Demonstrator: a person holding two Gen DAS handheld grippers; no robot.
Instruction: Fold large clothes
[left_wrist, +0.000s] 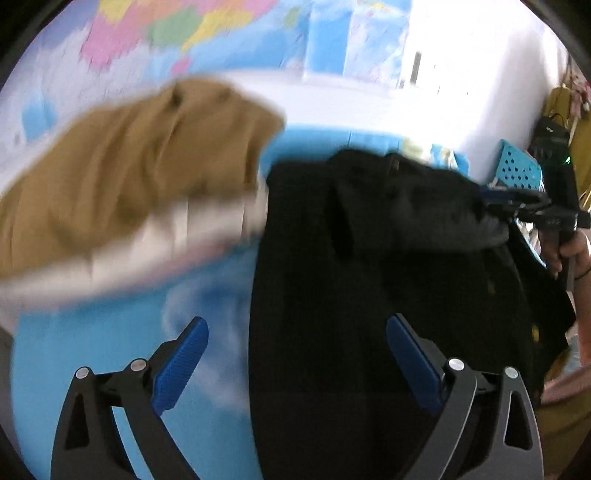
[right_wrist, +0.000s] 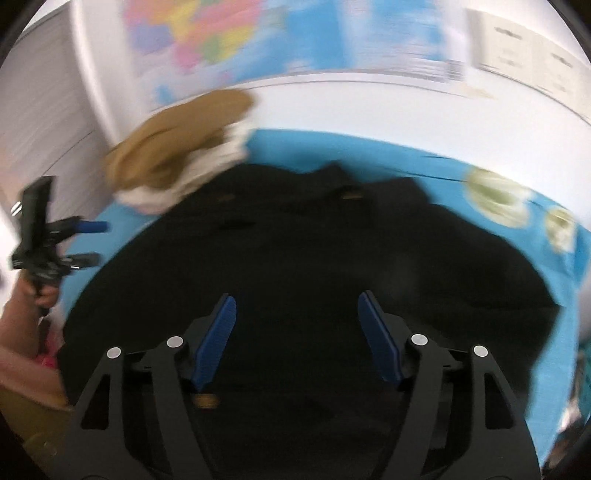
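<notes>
A large black garment (left_wrist: 369, 258) lies spread on the blue table cover (left_wrist: 92, 350). My left gripper (left_wrist: 297, 354) is open above the garment's left edge, one finger over blue cover, the other over black cloth, nothing between them. In the right wrist view the black garment (right_wrist: 314, 240) fills the middle, and my right gripper (right_wrist: 299, 332) hangs open over it, empty. Each gripper shows in the other's view: the right gripper (left_wrist: 509, 199) at the garment's far right corner, the left gripper (right_wrist: 94, 242) at the left edge, fingers apart.
A tan garment (left_wrist: 129, 166) on white cloth (left_wrist: 184, 229) is piled at the back left of the table. A blue perforated basket (left_wrist: 517, 166) stands at the right. A coloured map (right_wrist: 203, 33) hangs on the wall behind. A hand (right_wrist: 33, 299) holds the left gripper.
</notes>
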